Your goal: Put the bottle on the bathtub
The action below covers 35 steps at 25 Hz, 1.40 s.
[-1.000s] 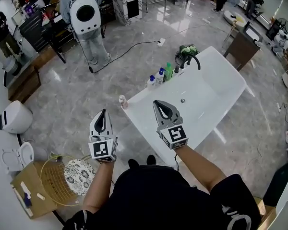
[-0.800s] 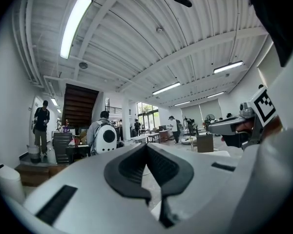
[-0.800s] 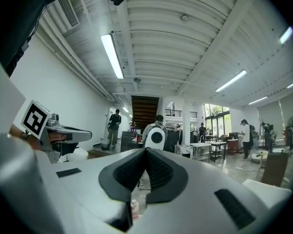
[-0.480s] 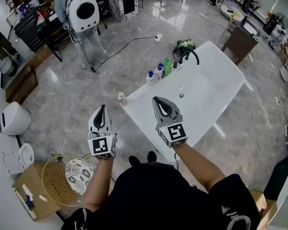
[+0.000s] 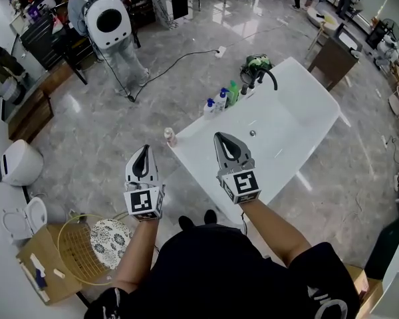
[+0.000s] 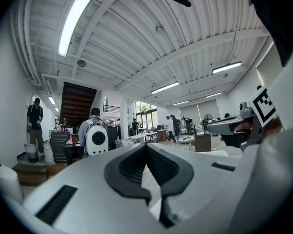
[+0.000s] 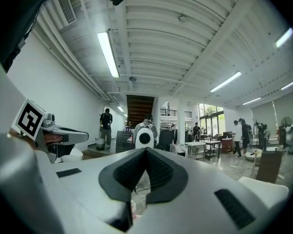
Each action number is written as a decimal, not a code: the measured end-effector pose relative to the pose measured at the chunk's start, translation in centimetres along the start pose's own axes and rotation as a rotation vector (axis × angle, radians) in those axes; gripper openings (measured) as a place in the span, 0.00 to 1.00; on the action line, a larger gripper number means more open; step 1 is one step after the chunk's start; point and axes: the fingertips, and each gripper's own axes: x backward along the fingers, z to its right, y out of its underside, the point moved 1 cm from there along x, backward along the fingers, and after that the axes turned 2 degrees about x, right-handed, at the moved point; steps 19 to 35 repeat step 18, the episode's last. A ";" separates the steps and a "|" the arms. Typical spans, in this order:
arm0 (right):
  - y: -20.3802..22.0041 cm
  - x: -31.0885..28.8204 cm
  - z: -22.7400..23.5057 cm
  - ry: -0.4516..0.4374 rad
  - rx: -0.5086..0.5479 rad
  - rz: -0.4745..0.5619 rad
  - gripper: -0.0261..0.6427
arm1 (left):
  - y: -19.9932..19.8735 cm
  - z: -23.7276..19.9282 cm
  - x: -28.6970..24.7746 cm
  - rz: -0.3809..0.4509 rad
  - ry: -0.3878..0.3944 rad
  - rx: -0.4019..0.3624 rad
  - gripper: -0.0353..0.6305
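Left gripper (image 5: 142, 154) is nearest, out over the floor just left of the tub's near end. Its fingers (image 6: 129, 167) are closed tip to tip with nothing between them. Right gripper (image 5: 226, 145) sits over the near rim of the bathtub (image 5: 299, 135). Its fingers (image 7: 124, 172) are also pressed together and empty. Both grippers aim forward.

Just ahead, between the 2 grippers, is the small bottle (image 5: 167, 137). It has a pale body with a pinkish part and sits at the tub's near-left corner. Its long axis reads as vertical, standing upright with the top end up. It's too small to read which way any label faces.

I can't tell whether it stands on the rim or on the floor touching the corner. On the rim, it already lies as the task wants and my hands are clear of it. On the floor, it sits right under the rim. Neither view settles this, so I name no next move.

Farther along the left rim, 3 bottles (image 5: 221, 101) stand in a row beside the black tap (image 5: 267, 78).
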 end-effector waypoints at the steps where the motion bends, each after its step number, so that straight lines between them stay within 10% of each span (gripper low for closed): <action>1: 0.0 0.0 0.0 0.001 0.000 0.002 0.06 | 0.0 0.0 0.0 0.000 0.002 0.002 0.07; 35: -0.5 1.7 -0.3 -0.009 -0.006 0.006 0.06 | 0.2 1.9 1.7 -0.017 0.027 0.013 0.06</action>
